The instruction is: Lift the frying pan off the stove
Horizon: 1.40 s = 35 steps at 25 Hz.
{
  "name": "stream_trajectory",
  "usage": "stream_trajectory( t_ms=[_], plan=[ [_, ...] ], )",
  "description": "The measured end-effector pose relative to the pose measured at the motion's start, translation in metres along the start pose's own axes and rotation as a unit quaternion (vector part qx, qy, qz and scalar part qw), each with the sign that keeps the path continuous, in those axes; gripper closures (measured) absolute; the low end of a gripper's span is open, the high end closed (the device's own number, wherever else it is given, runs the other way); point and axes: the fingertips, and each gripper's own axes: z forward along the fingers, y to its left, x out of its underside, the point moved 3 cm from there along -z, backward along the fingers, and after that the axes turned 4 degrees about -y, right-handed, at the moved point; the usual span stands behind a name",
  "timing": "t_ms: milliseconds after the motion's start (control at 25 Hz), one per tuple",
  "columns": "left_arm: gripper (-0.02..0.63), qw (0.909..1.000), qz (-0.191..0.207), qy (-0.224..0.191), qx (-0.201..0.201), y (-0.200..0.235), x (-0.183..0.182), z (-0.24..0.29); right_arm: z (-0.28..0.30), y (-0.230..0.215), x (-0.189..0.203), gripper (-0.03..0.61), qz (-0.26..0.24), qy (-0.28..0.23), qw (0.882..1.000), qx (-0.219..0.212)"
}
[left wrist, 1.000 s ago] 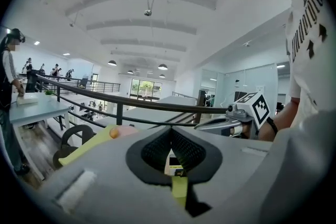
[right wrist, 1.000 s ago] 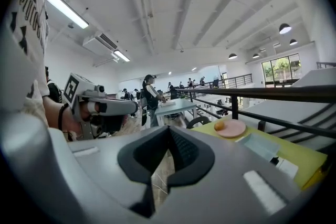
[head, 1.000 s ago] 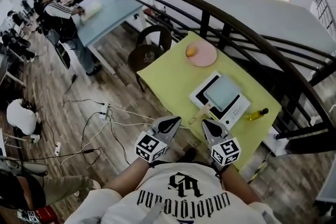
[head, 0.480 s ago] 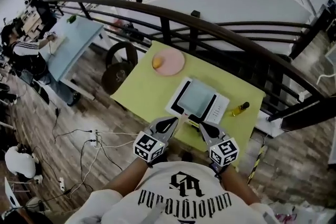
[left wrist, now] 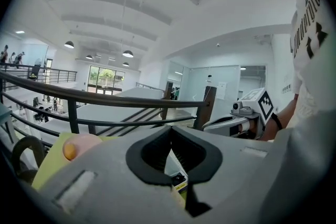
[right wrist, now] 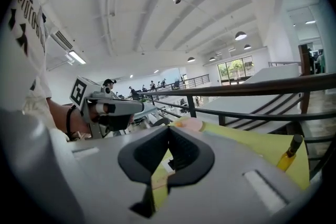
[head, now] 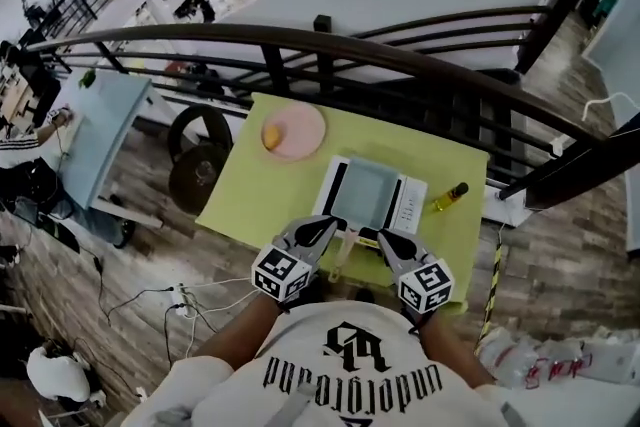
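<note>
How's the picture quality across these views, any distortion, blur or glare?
Head view: fisheye bows the railing into an arc, even daylight. Left gripper view: black round vignette, warped edges. Right gripper view: same vignette, bright ceiling lamps.

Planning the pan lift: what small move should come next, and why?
Probably open the right gripper and ease it toward the handle of the frying pan. Both it and the left gripper are shut, empty, flanking that handle, and the pan sits on the stove.
</note>
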Motion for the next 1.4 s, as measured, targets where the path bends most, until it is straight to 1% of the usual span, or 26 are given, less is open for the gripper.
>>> stream_trajectory(
  t_ms=[200,360,560,720,880,1080,1160,1240,1320,1400],
  plan=[
    [0.607,0.9986,0.003,0.010,0.051,0.031,-0.004,-0.001,0.028,0.012,-0.003,0.575,0.015,-0.006,0.999,0.039],
    [0.607,0.9950,0.003,0.018,0.098,0.044,-0.004,0.002,0.041,0.018,0.000,0.575,0.030,-0.010,0.997,0.074],
    [0.607,0.9865,-0.004,0.025,0.162,0.052,0.000,-0.002,0.051,0.028,0.011,0.574,0.052,-0.010,0.991,0.121],
    [0.607,0.9792,-0.014,0.040,0.198,0.053,0.013,-0.001,0.051,0.033,0.026,0.571,0.073,-0.008,0.985,0.155],
    [0.607,0.9730,-0.038,0.065,0.218,0.052,0.035,0.001,0.048,0.039,0.047,0.565,0.100,0.008,0.981,0.168],
    [0.606,0.9618,-0.097,0.103,0.234,0.051,0.064,0.003,0.046,0.038,0.066,0.552,0.129,0.016,0.976,0.176],
    [0.606,0.9574,-0.114,0.123,0.235,0.050,0.080,0.006,0.047,0.036,0.077,0.548,0.142,0.024,0.975,0.170],
    [0.579,0.9526,-0.130,0.146,0.233,0.051,0.098,0.010,0.050,0.035,0.088,0.535,0.158,0.033,0.974,0.160],
    [0.566,0.9474,-0.147,0.167,0.230,0.051,0.117,0.014,0.052,0.034,0.099,0.513,0.175,0.042,0.972,0.151],
    [0.545,0.9407,-0.169,0.184,0.230,0.049,0.132,0.017,0.052,0.033,0.109,0.492,0.196,0.051,0.969,0.145]
  ],
)
